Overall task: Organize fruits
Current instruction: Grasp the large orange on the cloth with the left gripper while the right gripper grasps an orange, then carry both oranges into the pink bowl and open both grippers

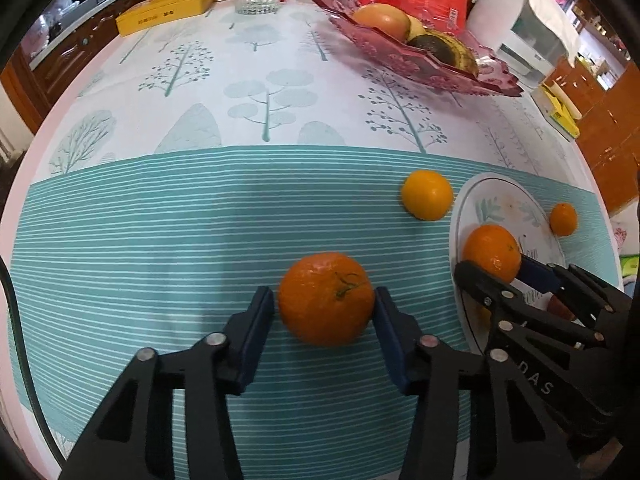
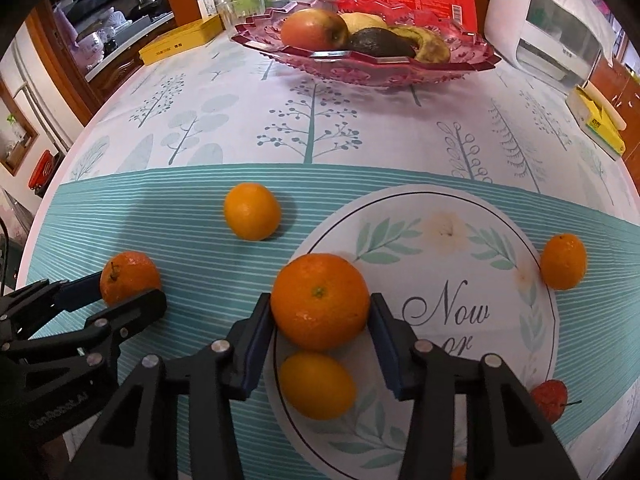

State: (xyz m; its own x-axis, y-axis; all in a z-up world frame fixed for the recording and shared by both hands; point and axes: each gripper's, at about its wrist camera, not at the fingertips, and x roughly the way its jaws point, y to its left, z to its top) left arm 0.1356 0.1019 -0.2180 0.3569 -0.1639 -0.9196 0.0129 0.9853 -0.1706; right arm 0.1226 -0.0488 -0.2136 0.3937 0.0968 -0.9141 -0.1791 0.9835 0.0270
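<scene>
1. Far left on the counter (image 2: 360, 140), on the teal-striped band of the cloth, the left hand-held gripper (image 1: 325, 302) points steeply down with a stalked mandarin (image 1: 326, 298) between its blue pads. The right pad touches the peel; a sliver of cloth shows at the left pad, so I cannot tell whether it is truly clamped.
2. Behind it and to the right, a paler yellow-orange fruit (image 2: 252, 211) sits alone on the stripes, just beside the rim of the round plate (image 2: 460, 216).
3. Next comes that white plate, printed with leaves and the word "Now". The right hand-held gripper (image 2: 320, 308) stands over its left part, both pads pressed against a large orange (image 2: 320, 300) that rests on the plate.
4. Just in front of that orange, a small yellow-orange fruit (image 2: 317, 386) lies on the plate, between the gripper's fingers.
5. At the plate's right edge sits a small mandarin (image 2: 563, 262); nearer, a red fruit with a stalk (image 2: 550, 400) rests at the rim.
6. At the back, a red glass dish (image 2: 368, 68) holds an apple, an avocado and browned bananas.
</scene>
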